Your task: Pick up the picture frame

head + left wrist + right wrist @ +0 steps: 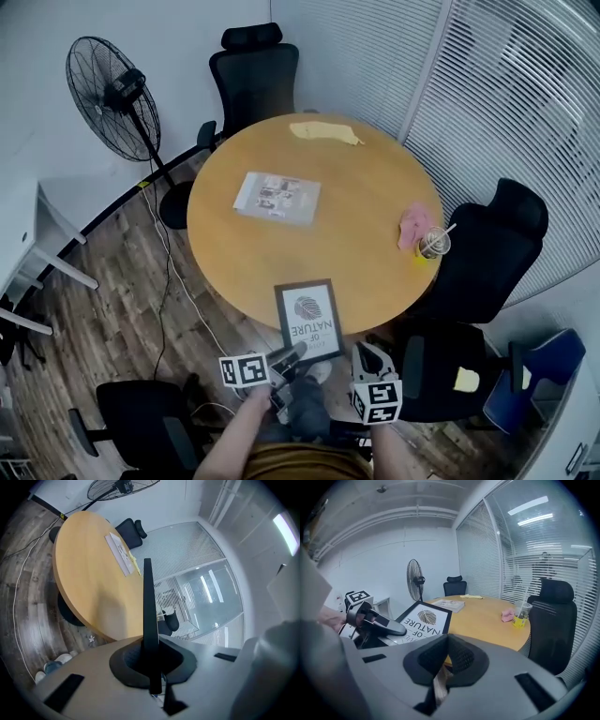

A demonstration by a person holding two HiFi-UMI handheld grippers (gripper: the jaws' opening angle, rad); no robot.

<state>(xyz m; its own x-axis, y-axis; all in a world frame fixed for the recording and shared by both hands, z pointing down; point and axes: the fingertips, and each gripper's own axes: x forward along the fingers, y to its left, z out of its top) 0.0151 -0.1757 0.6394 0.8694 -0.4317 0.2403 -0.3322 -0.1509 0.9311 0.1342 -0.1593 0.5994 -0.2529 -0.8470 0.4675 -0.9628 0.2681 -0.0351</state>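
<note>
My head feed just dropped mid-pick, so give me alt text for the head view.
The left gripper holds the black picture frame by its lower edge at the near rim of a round wooden table. The right gripper hangs beside it, empty. Farther back lie a booklet, a yellow cloth, a pink cloth and a cup with a straw.

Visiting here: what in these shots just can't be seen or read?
1. Left gripper view: the picture frame shows edge-on only; its print faces away.
2. Head view: the left gripper covers the frame's near left corner.
3. Head view: the printed sheets mid-table are too small to read.
4. Head view: the yellow item at the table's far edge is too small to identify.
</note>
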